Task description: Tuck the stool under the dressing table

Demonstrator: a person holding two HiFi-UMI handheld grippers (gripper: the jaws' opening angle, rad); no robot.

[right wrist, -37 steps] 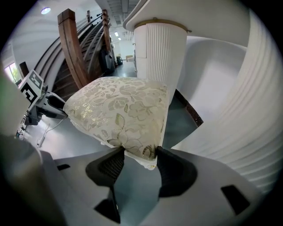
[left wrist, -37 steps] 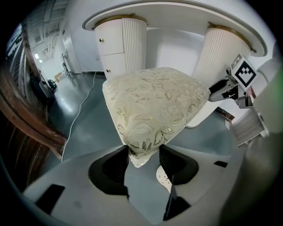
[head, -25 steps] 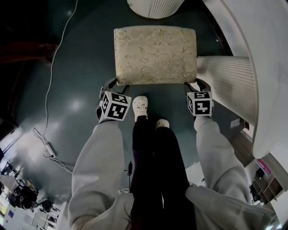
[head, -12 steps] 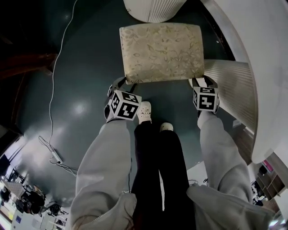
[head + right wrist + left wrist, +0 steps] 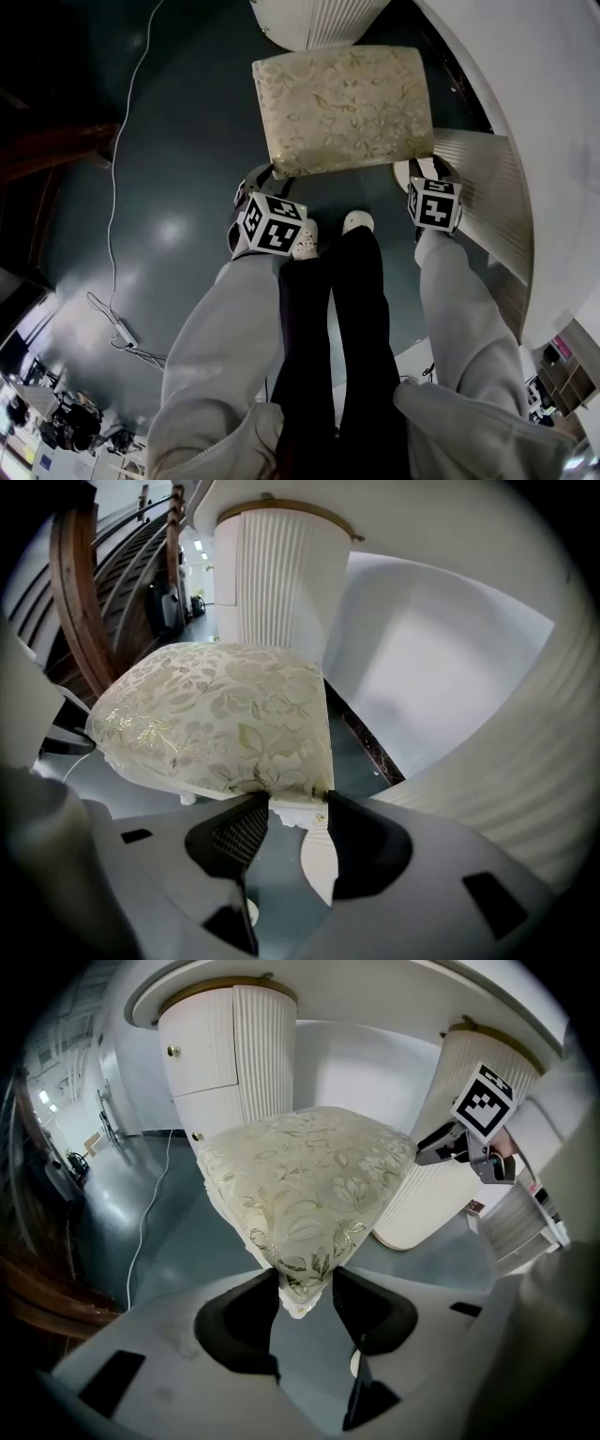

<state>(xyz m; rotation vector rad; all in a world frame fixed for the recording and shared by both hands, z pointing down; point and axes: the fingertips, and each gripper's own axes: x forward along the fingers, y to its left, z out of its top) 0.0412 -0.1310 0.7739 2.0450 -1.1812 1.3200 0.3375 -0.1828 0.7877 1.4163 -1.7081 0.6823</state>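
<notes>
Gripping the stool (image 5: 342, 108) at its two near corners, the person stands just behind it on the dark, glossy floor (image 5: 178, 141), pale sleeves reaching forward and white shoes (image 5: 357, 222) close to the seat's near edge. The left gripper (image 5: 306, 1288) has the near-left corner of the floral cushion between its jaws; they have just been closing, and both black pads now touch the fabric at a fairly wide spread. The right gripper (image 5: 298, 803) takes the near-right corner the same way, its jaws also just closing onto the cushion edge and the white frame beneath it, with a white stool leg (image 5: 317, 855) showing below. The seat lies fully in view from above, between the white dressing table's (image 5: 553, 141) ribbed far pedestal (image 5: 319, 14) and its ribbed right pedestal (image 5: 487, 178), its right side just beside the latter. A white cable (image 5: 122, 141) trails across the floor to the left.
</notes>
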